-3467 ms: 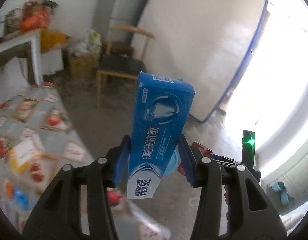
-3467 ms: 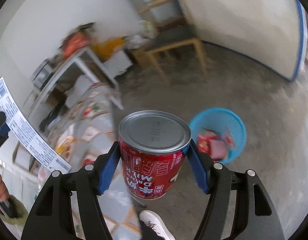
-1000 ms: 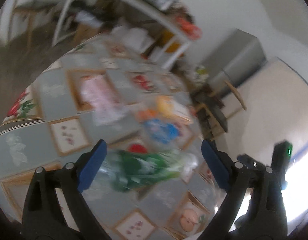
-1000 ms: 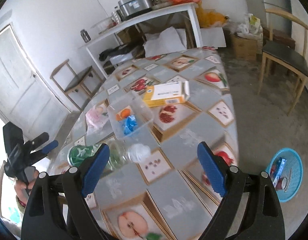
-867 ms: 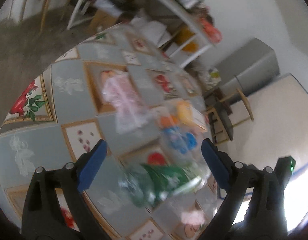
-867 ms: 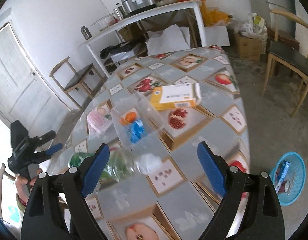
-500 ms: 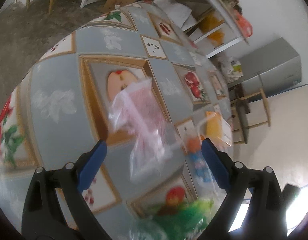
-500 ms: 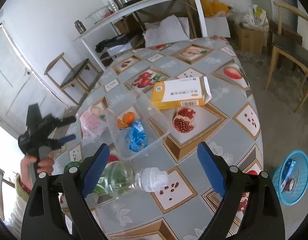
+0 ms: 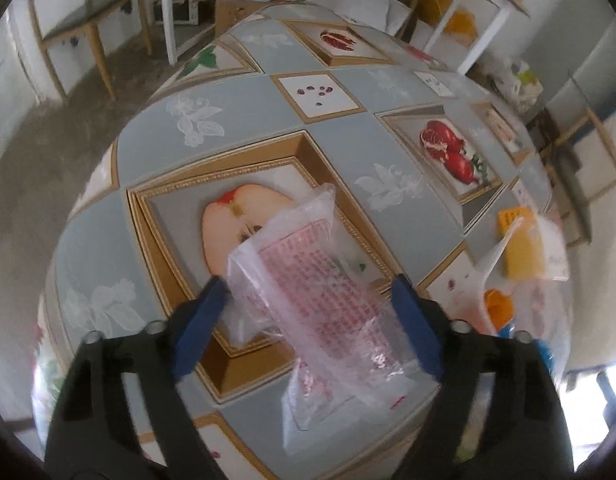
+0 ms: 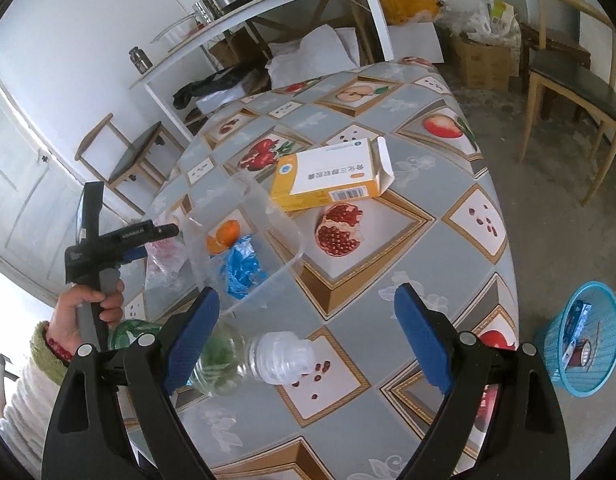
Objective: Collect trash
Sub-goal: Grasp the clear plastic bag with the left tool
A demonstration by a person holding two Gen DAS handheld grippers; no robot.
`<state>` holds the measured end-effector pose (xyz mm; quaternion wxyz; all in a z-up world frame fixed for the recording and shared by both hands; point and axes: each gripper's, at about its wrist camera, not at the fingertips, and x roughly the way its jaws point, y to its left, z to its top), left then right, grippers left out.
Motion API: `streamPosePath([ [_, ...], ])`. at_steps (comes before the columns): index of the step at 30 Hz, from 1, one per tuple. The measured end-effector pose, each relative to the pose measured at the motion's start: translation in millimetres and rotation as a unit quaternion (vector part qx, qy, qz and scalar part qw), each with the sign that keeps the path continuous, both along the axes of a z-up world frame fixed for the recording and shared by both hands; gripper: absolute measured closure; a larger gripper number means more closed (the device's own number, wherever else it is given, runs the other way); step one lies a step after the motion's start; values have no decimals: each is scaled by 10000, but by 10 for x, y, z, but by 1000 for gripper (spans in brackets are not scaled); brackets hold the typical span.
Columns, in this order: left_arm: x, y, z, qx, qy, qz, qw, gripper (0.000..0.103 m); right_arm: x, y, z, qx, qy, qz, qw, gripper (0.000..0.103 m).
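A crumpled clear plastic bag with pink print (image 9: 324, 300) lies on the fruit-patterned tablecloth (image 9: 243, 104). My left gripper (image 9: 308, 304) is open and its blue pads stand on either side of the bag, not closed on it. It shows from the side in the right wrist view (image 10: 147, 240), at the pink bag (image 10: 163, 256). My right gripper (image 10: 308, 320) is open and empty, above a clear bottle with a green label (image 10: 243, 356) that lies on its side. A blue trash basket (image 10: 584, 340) stands on the floor at the right with a box and a can in it.
A clear plastic container (image 10: 243, 244) holds an orange peel and a blue wrapper. A yellow and white carton (image 10: 332, 180) lies open beyond it. Wooden chairs (image 10: 568, 72) stand around the table. A white shelf table (image 10: 267, 12) with a pot stands at the back wall.
My left gripper has dropped the toothpaste box, swung to the table and come down around the pink bag. My right gripper has dropped the red can and moved over the bottle.
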<state>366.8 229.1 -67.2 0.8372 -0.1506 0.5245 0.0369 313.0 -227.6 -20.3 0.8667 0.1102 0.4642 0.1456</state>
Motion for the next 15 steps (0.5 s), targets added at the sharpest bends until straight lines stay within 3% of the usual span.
streamPosePath([
  [4,-16,57,16,105,-11,-101,9999,48,-14,1,59,-42,-90,32,9999,16],
  [9,-143,185,24,-8,-126,-184,9998,59,-19,130,211,-6,-235,348,9991,19],
  [13,-286,243,25,9,-219,-261,9994,65,104,424,267,167,52,1052,9943,25],
  [15,-373,267,27,49,-276,-320,9991,69,165,589,253,18,181,1284,9916,32],
])
